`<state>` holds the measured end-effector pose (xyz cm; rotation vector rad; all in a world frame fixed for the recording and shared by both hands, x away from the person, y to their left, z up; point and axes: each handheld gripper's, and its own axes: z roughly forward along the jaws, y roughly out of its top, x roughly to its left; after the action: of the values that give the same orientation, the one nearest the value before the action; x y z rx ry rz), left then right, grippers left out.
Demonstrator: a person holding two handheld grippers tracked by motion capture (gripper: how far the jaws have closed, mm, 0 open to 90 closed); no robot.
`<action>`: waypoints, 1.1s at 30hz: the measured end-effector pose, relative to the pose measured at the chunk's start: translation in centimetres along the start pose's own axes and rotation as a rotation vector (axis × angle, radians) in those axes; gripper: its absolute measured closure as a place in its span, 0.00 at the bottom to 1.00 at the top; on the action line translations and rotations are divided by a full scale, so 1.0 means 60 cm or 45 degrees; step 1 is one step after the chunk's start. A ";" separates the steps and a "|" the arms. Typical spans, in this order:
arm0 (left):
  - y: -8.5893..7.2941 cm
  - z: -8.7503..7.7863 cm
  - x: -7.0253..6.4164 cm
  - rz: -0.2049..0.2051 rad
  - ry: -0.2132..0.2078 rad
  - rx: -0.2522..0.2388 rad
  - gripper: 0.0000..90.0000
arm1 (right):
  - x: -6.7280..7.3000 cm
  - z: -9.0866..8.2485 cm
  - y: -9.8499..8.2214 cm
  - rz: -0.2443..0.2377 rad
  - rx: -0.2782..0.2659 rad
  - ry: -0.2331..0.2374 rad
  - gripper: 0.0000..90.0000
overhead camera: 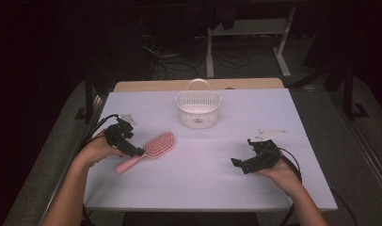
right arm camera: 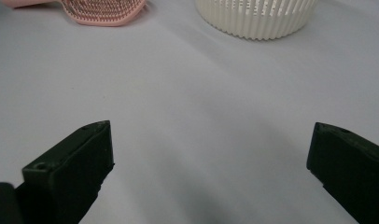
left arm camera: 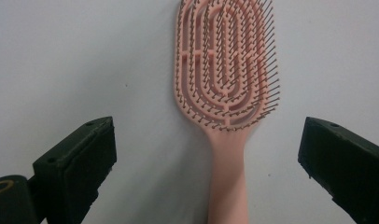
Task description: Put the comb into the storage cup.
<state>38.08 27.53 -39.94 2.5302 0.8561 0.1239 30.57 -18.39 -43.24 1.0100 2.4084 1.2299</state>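
A pink hairbrush lies flat on a white table, on its left side, bristles facing up. In the high view its oval head points toward the far right and its plain handle toward the near left. The head is an open frame of curved, nested loops with slots between them, each loop lined with thin dark bristles; the handle is smooth and narrow where it meets the head. The left gripper, held in a person's left hand, sits over the handle, and in the left gripper view its jaws stand wide apart, one on each side of the handle, not touching it. The right gripper, held in the right hand, hovers over bare table on the right, well apart from the brush, with its jaws also spread wide around nothing. A white slotted basket with a hoop handle stands upright near the table's far edge.
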 end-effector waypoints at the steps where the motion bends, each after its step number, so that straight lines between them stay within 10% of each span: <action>1: 0.000 0.000 0.000 0.001 0.000 0.009 0.05 | 0.000 0.000 0.000 0.000 0.000 0.000 0.00; 33: -0.002 0.021 -0.008 0.013 -0.015 0.140 0.23 | 0.000 -0.001 0.000 0.001 -0.001 -0.003 0.00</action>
<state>37.93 26.83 -41.05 2.6350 0.8672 0.0665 30.57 -18.43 -43.22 1.0114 2.4061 1.2290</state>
